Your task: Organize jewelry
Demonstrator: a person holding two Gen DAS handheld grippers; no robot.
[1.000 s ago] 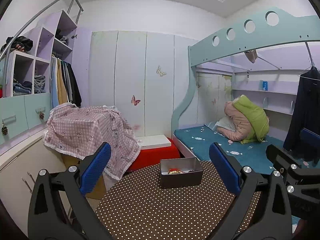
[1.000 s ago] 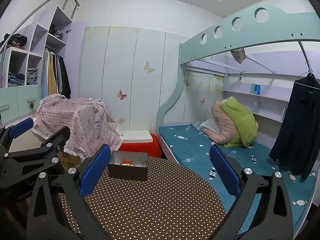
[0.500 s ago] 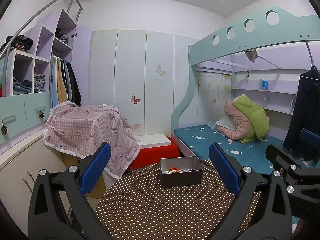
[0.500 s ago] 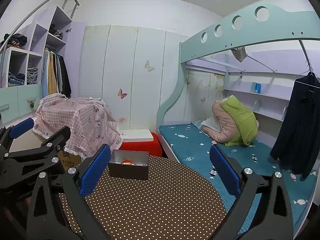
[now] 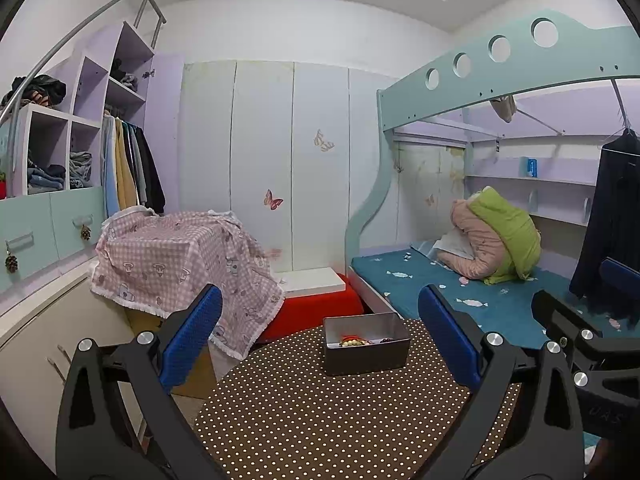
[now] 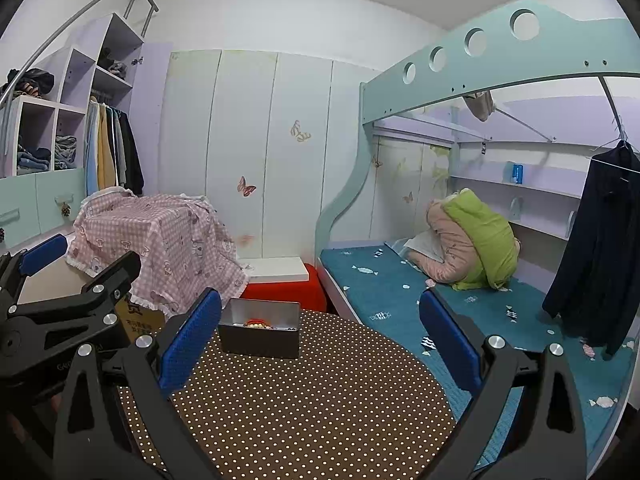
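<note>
Pink checked cloth [image 5: 176, 256] hung over something at the far left, beside the wardrobe. Nearer me, the left hand-held gripper [image 5: 320, 336] hovered above the dotted surface [image 5: 320, 412] with its blue pads [image 5: 192, 332] spread wide and nothing between them. Straight ahead of it, at the far edge of the surface, sat the grey tin [image 5: 366, 344], open at the top, its long side lying roughly across the line of the fingers. Beads [image 5: 354, 342], red and pale, lay inside it; I could not make out single pieces.

To the right, the right hand-held gripper [image 6: 320, 336] was likewise spread and empty, held level with its partner. From its side the tin [image 6: 260, 336] lay ahead and off to the left, close by its left pad [image 6: 192, 332], with the beads [image 6: 256, 323] showing just over the rim. Beyond that stood the bunk bed [image 6: 400, 292].

By my reckoning the left one had the straighter reach: the tin lay dead ahead of it, so a short forward dip would do, while the right would have to swing across.
</note>
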